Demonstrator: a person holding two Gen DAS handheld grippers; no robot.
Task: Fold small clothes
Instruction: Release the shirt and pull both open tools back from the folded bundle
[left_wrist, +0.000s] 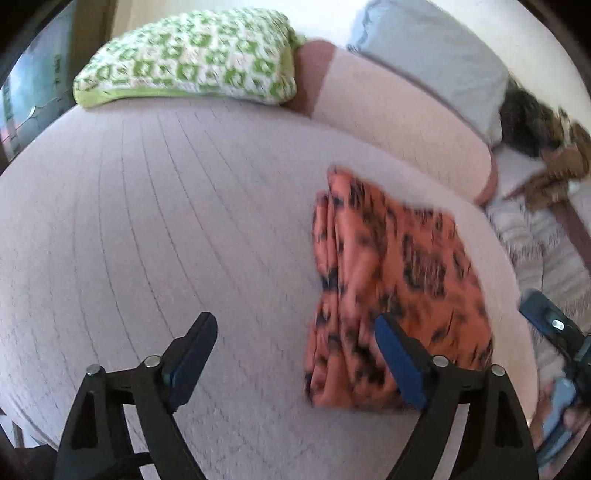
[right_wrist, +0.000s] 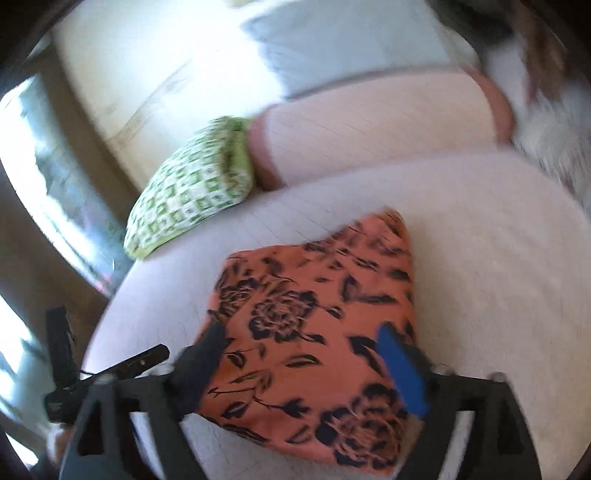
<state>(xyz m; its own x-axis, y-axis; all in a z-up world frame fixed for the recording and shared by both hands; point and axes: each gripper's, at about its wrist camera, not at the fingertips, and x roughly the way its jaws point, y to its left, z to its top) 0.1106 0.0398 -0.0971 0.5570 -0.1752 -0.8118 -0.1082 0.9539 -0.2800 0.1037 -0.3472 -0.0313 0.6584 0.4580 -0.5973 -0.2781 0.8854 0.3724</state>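
Observation:
An orange garment with a black flower print (left_wrist: 395, 280) lies folded into a rough rectangle on the pale pink quilted bed (left_wrist: 147, 221). My left gripper (left_wrist: 295, 339) stands open above the bedspread, its right finger over the garment's near left edge, nothing between the pads. In the right wrist view the same garment (right_wrist: 314, 314) lies flat below my right gripper (right_wrist: 299, 347), which is open wide, its fingers apart over the cloth and not pressing it. The other gripper (left_wrist: 561, 332) and a hand show at the left view's right edge.
A green and white patterned pillow (left_wrist: 192, 59) lies at the bed's far end, beside a pink bolster (left_wrist: 399, 118) and a grey pillow (left_wrist: 436, 55). A brown furry thing (left_wrist: 546, 147) and striped cloth (left_wrist: 535, 236) sit at the right. The bed's edge drops off at the left (right_wrist: 107, 317).

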